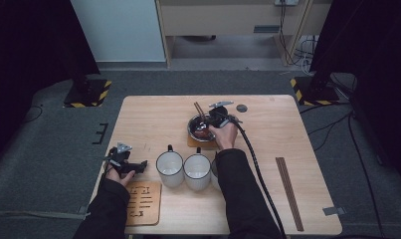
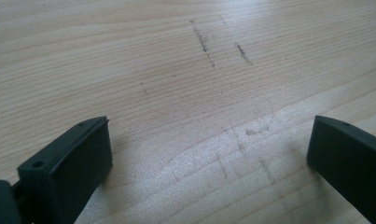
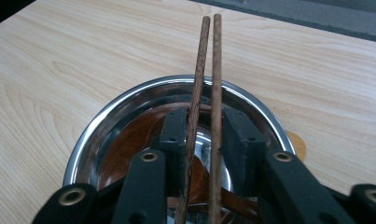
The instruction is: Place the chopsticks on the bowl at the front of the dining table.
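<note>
Right gripper (image 1: 219,115) sits at upper centre of the high view, over the steel bowl (image 1: 200,127), which rests on a small wooden coaster (image 1: 193,142). In the right gripper view its jaws are clenched on a pair of chopsticks (image 3: 205,84): both sticks pass between the two black pads, with the bowl (image 3: 97,135) directly underneath.

Long axis: the pair runs from the bottom of the right gripper view straight up past the far rim of the bowl, tips near the top edge, over bare table. The two sticks lie almost parallel, converging slightly toward the far ends. In the high view the chopsticks (image 1: 199,108) stick out up and left of the gripper, pointing away from the person. Judgement: the sticks are tilted above the bowl rather than lying across its rim; whether the near ends touch the bowl floor cannot be told, as the jaws hide them.

Left gripper (image 1: 141,165) rests at lower left of the high view, just left of the mugs (image 1: 169,168), well apart from the bowl. Left gripper view: jaws spread wide, nothing between them, bare table (image 2: 185,93) beneath.

The right hand is the one working. A second pair of chopsticks (image 1: 289,193) lies at lower right, untouched.
</note>
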{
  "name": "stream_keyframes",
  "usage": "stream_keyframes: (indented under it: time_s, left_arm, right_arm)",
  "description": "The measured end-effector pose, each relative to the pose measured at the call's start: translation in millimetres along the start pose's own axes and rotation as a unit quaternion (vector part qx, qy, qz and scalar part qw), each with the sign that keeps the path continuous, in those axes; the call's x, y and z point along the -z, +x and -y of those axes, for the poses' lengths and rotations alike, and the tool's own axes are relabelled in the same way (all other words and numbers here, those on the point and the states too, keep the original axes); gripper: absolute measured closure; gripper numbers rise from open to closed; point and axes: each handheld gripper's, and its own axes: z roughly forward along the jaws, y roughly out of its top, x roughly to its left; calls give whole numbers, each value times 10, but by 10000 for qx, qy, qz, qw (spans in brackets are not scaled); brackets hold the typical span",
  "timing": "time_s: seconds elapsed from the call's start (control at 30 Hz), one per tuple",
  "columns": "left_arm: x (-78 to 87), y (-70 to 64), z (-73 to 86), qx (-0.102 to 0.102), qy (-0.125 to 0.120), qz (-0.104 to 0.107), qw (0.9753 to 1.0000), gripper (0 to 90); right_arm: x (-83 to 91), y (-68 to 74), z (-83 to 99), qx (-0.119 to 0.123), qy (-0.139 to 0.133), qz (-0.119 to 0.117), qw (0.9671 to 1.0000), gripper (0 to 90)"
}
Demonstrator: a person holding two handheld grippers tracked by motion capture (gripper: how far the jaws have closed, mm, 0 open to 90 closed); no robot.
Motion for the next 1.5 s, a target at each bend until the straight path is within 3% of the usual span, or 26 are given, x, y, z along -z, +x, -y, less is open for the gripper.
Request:
stream_keyframes:
  time_s: [0.17,0.47,0.73,1.17,1.5]
  left_arm:
    - [0,0,0,1,0,1,10000,0]
    - [0,0,0,0,0,1,10000,0]
    - [0,0,0,-1,1,1,10000,0]
    - [0,0,0,1,0,1,10000,0]
    - [0,0,0,0,0,1,10000,0]
  right_arm:
    - [-15,8,14,39,77,2,10000,680]
    - [-33,45,33,217,202,103,9995,766]
    - [-35,58,39,292,238,213,9991,779]
    - [-38,35,32,79,201,441,9988,786]
    - [-43,24,29,-24,168,430,9989,762]
